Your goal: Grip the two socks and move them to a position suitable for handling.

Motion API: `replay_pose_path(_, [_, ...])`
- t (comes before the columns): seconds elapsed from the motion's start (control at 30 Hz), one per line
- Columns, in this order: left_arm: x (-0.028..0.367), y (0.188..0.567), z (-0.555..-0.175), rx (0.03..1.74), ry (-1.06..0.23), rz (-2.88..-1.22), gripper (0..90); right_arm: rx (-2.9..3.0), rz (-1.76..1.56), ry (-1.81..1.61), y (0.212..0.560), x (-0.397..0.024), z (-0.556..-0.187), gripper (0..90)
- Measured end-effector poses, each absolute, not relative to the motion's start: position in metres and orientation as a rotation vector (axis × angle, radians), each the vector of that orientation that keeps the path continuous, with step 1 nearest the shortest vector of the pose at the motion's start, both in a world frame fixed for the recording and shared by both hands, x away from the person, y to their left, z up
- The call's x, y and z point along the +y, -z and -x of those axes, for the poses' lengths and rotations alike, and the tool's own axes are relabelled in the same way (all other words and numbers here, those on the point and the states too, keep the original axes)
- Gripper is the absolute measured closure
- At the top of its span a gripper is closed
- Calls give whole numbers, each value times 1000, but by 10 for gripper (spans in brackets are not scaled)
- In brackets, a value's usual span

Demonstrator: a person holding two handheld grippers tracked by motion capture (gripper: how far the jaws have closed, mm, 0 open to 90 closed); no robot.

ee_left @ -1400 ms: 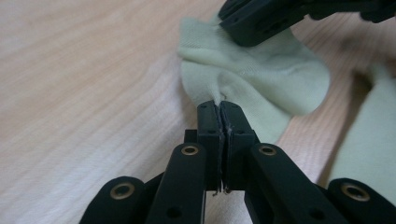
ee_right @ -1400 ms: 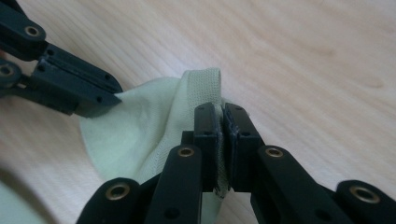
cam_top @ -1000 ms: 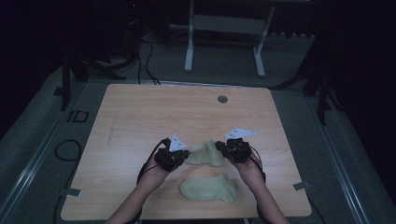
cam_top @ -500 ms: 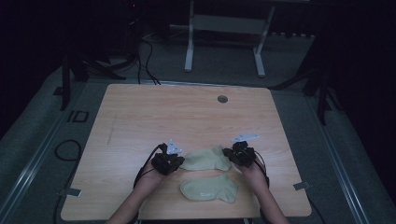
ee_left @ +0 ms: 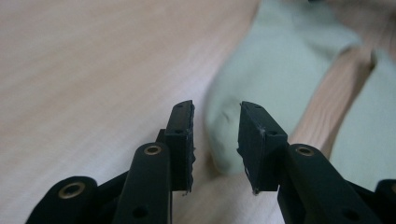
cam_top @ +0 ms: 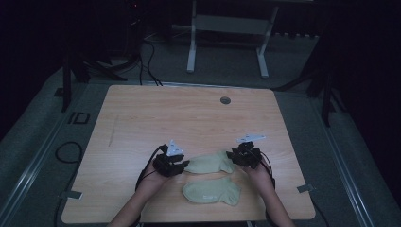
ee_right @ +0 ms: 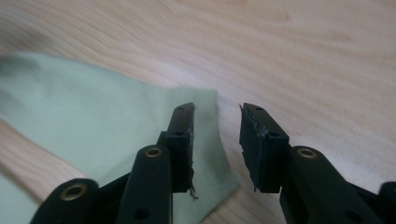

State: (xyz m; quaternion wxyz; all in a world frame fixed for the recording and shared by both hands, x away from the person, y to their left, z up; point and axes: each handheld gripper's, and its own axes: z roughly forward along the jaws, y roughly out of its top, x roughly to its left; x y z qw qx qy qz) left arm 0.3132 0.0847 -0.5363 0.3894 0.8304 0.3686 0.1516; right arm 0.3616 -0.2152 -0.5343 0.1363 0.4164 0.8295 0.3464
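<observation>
The only legible marking is "ID" [cam_top: 78,117], in pale letters on the grey floor just off the bench's [cam_top: 142,109] far left corner. A small light patch on the nearer sock [cam_top: 211,191] is too tiny to read.

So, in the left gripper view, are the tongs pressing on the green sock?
No, the left tongs stand open, with a clear gap between the pads, and the toe of the green sock lies on the table beyond them.

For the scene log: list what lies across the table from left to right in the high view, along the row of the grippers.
Left gripper → upper sock lying flat between them → right gripper.
</observation>
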Motion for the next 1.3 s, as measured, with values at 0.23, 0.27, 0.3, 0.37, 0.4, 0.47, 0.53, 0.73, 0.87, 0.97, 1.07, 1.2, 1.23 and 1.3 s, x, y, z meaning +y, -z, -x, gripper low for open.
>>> replay_pose_path(0.23, [66, 540, -314, 882, -375, -2171, 817, 2452, -1087, -1016, 530, -197, -350, 717])
replay_pose_path(0.27, [63, 543, -314, 875, -366, -2196, 841, 2457, -1078, -999, 533, -195, -350, 727])
replay_pose_path(0.3, [60, 547, -314, 876, -371, -2213, 842, 2464, -1076, -987, 535, -194, -349, 728])
replay_pose_path(0.37, [58, 554, -317, 884, -335, -2231, 842, 2481, -1076, -954, 543, -193, -349, 717])
replay_pose_path(0.4, [58, 558, -318, 893, -330, -2239, 842, 2485, -1071, -940, 545, -193, -349, 697])
replay_pose_path(0.47, [58, 562, -319, 898, -318, -2235, 841, 2496, -1066, -909, 552, -194, -347, 641])
replay_pose_path(0.53, [59, 562, -319, 894, -322, -2227, 811, 2489, -1042, -921, 556, -196, -345, 582])
replay_pose_path(0.73, [59, 564, -319, 866, -360, -2232, 639, 2483, -995, -911, 557, -197, -341, 507])
replay_pose_path(0.87, [60, 565, -319, 856, -363, -2229, 640, 2481, -999, -947, 559, -202, -339, 506])
replay_pose_path(0.97, [59, 565, -319, 863, -367, -2223, 640, 2475, -1003, -968, 560, -206, -337, 501])
replay_pose_path(1.07, [58, 564, -320, 863, -364, -2226, 639, 2483, -1005, -963, 559, -205, -338, 486])
replay_pose_path(1.2, [57, 561, -319, 862, -336, -2215, 614, 2502, -1010, -944, 555, -201, -341, 466])
replay_pose_path(1.23, [57, 561, -319, 862, -336, -2215, 608, 2502, -1010, -944, 555, -201, -341, 466])
replay_pose_path(1.3, [57, 555, -315, 847, -325, -2208, 601, 2505, -1027, -984, 548, -201, -341, 442])
